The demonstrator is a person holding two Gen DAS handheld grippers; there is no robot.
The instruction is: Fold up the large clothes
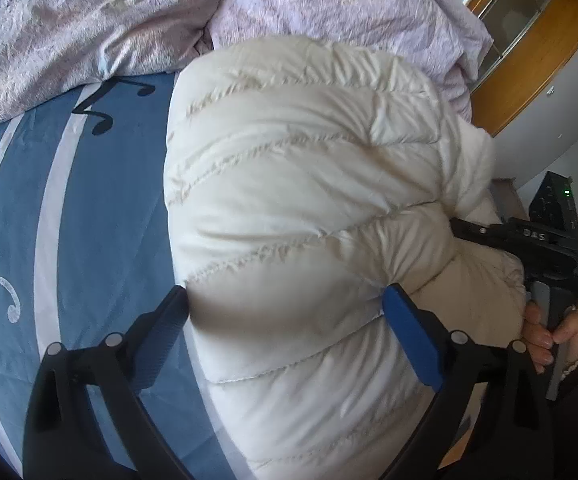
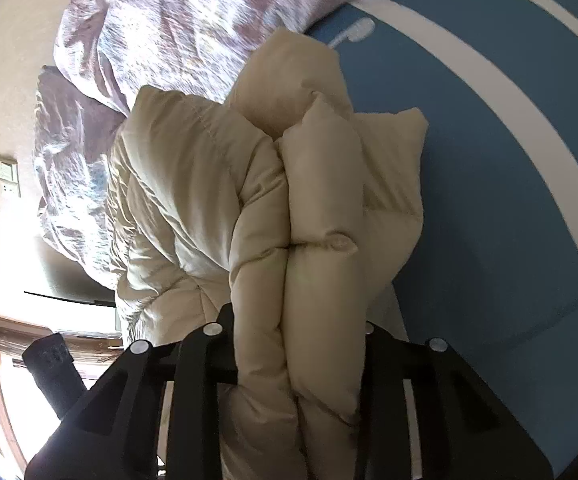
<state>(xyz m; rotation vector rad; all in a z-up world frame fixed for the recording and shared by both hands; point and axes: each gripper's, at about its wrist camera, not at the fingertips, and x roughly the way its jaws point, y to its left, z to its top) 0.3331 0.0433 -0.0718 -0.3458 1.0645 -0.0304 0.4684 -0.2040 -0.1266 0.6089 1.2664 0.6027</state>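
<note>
On the bed, over a blue sheet (image 1: 101,208) printed with white bands and black music notes: one cream quilted down jacket (image 1: 309,208), bulky, partly bundled, lying against a crumpled lilac duvet (image 1: 89,32) at the far side.

Left gripper (image 1: 285,320): jaws spread wide, straddling the near end of the jacket; the dark finger sits just beside the fabric on one side, the blue pad (image 1: 409,340) against the bulge on the other. Whether the pads press cannot be told; no squeeze shows in the padding.

Right gripper (image 2: 297,340): jaws drawn in narrow, clamped on a thick doubled fold of the jacket (image 2: 289,216), which rises straight ahead between the fingers. In the left wrist view this tool (image 1: 545,248) sits at the jacket's right edge, held by a hand (image 1: 557,332).

Key relation: the jacket's long axis runs away from both grippers toward the duvet. The right gripper has the side edge; the left stands at the near end with the body of the garment directly ahead. Judgement: the right hand is placed to carry its fold across toward the left.

Writing: "DAS" in pale letters on the right tool's body. A snap button (image 2: 339,242) on the fold carries no readable mark. No garment label visible.
</note>
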